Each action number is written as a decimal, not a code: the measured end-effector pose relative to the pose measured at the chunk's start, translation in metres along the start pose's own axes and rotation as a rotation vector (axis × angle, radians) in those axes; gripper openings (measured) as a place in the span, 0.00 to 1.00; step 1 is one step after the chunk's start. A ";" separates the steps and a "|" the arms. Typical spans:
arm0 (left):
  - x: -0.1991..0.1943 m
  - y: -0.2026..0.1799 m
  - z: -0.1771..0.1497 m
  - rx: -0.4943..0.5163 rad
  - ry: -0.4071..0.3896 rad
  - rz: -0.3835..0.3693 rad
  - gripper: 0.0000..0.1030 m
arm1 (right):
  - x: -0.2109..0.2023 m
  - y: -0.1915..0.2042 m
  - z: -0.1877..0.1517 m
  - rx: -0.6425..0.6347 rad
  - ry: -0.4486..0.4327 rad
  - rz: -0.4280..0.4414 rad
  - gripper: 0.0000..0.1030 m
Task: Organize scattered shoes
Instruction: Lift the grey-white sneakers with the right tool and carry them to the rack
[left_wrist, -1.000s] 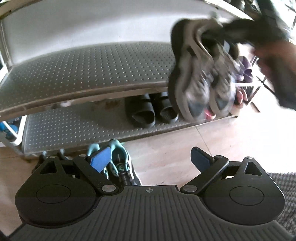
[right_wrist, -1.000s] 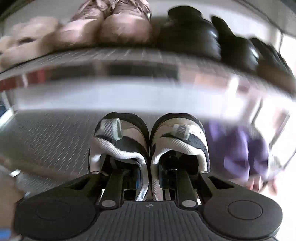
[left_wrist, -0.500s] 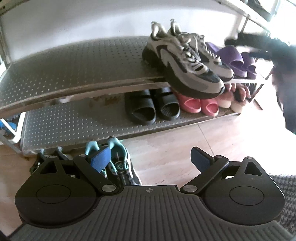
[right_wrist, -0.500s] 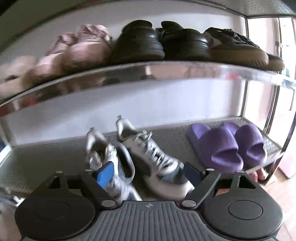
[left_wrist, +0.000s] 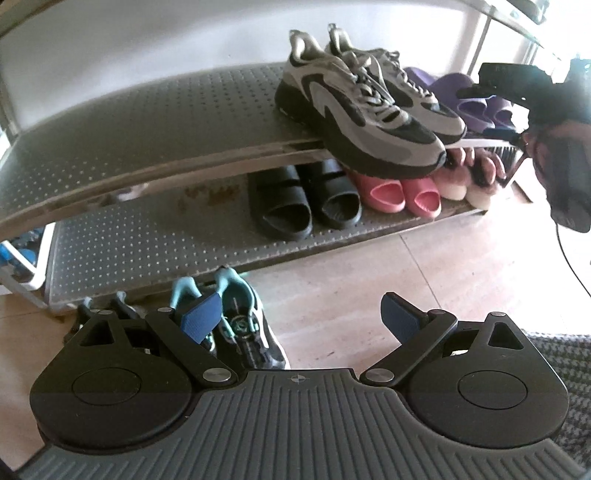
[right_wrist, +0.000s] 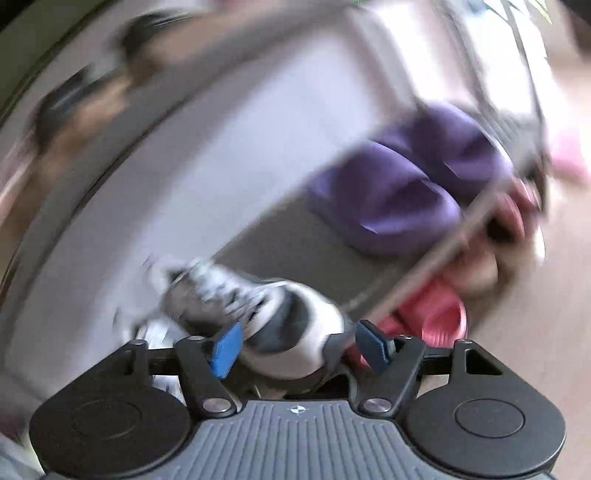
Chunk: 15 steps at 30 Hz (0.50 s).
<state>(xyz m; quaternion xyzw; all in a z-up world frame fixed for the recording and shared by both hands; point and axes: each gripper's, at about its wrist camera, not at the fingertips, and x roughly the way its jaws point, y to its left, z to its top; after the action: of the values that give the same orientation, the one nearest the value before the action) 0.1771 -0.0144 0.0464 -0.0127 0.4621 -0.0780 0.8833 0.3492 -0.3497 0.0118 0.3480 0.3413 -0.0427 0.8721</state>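
- Since a second ago the grey-and-black sneakers have gone from hanging in the right gripper to resting as a pair on the middle shelf, toes overhanging its front edge, just beside the purple slippers
- Left wrist view: the left gripper hovers over the floor with its blue pads wide apart and nothing between them; teal-and-black sneakers lie on the floor just ahead of its left finger, in front of the bottom shelf, which holds black slides and pink slippers; the right gripper sits at the right edge, clear of the rack
- Right wrist view: heavily blurred and rolled; the right gripper has its jaws closing with one sneaker toe seen between the pads, though neither pad appears to press on it; purple slippers lie beyond
- Judged from this, that pair is placed, perhaps needing a nudge back from the edge; the teal pair on the floor looks like the next pick for the left hand
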 end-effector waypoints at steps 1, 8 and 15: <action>0.001 -0.001 0.000 0.003 0.002 0.000 0.94 | 0.003 -0.003 -0.002 0.028 0.011 0.001 0.68; 0.005 -0.002 0.000 0.001 0.012 -0.008 0.94 | 0.036 -0.023 -0.009 0.222 0.021 0.039 0.45; 0.003 0.006 -0.001 -0.007 0.014 0.000 0.94 | 0.024 -0.001 -0.020 0.182 0.101 0.000 0.40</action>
<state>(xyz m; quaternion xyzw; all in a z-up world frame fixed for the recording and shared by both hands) 0.1791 -0.0089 0.0427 -0.0155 0.4685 -0.0763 0.8800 0.3562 -0.3337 -0.0137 0.4276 0.3795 -0.0560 0.8185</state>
